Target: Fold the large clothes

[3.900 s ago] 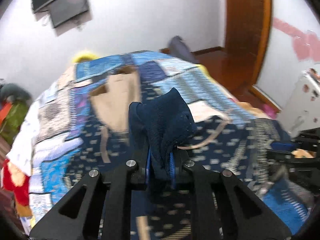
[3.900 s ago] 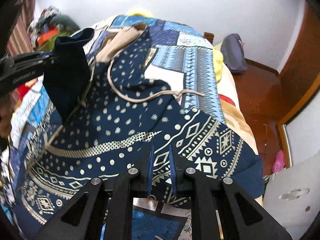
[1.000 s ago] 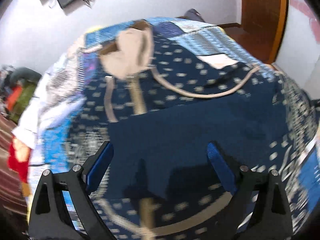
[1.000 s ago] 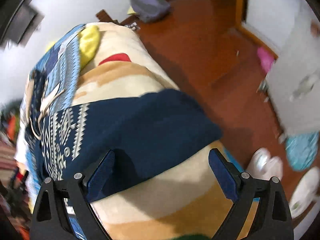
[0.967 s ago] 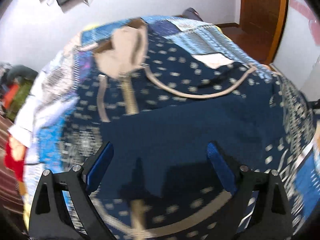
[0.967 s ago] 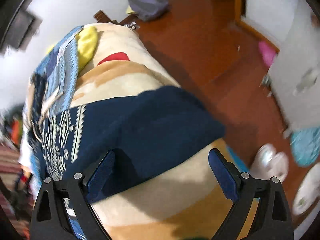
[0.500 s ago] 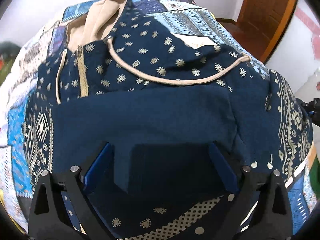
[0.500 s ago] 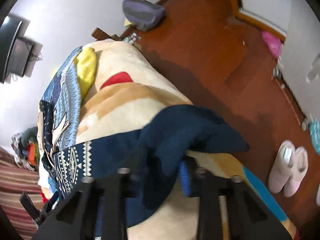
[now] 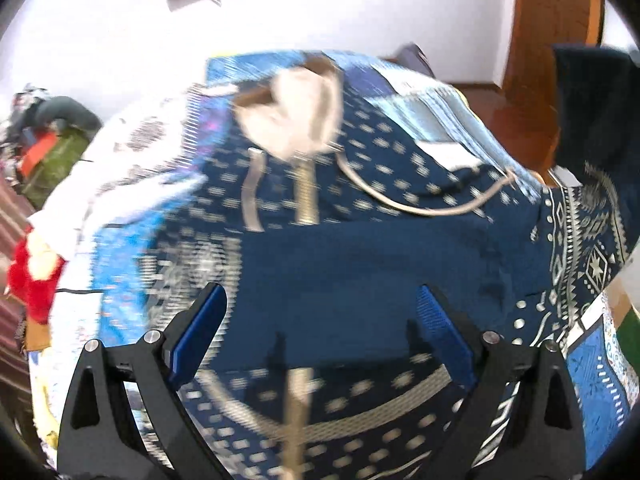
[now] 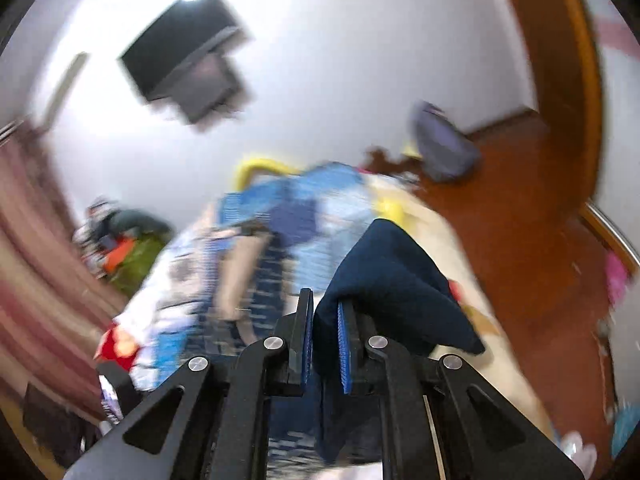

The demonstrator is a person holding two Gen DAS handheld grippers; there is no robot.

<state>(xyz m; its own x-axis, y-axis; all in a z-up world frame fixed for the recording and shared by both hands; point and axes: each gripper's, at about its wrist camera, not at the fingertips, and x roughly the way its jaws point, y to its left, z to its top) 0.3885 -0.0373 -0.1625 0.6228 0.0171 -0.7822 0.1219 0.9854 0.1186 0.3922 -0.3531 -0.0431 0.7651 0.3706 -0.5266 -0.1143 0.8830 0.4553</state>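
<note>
Roughly from the left: a heap of red, white and green clutter [image 9: 44,208] lies at the edge of the bed covered by a blue patchwork quilt [image 9: 120,248]. On that quilt lies the large navy hooded garment with cream dot and geometric print [image 9: 360,256], its beige-lined hood [image 9: 296,116] toward the far wall and its cream drawstring [image 9: 420,204] looping across the chest.

One plain navy sleeve appears to be laid flat across the body already, so the first fold looks done. The left gripper [image 9: 320,328] hovers just above that folded band with its blue-padded jaws spread wide and nothing between them.

Further right, the patterned side of the garment rises off the bed, and its dark navy sleeve end [image 9: 592,100] hangs in the air at the frame's edge. In the right wrist view the right gripper [image 10: 324,344] is clenched on that same navy cloth, which bunches up past its blue pads.

Judging by this, the second sleeve is mid-fold; laying it across and then doubling the body and hood are left.
</note>
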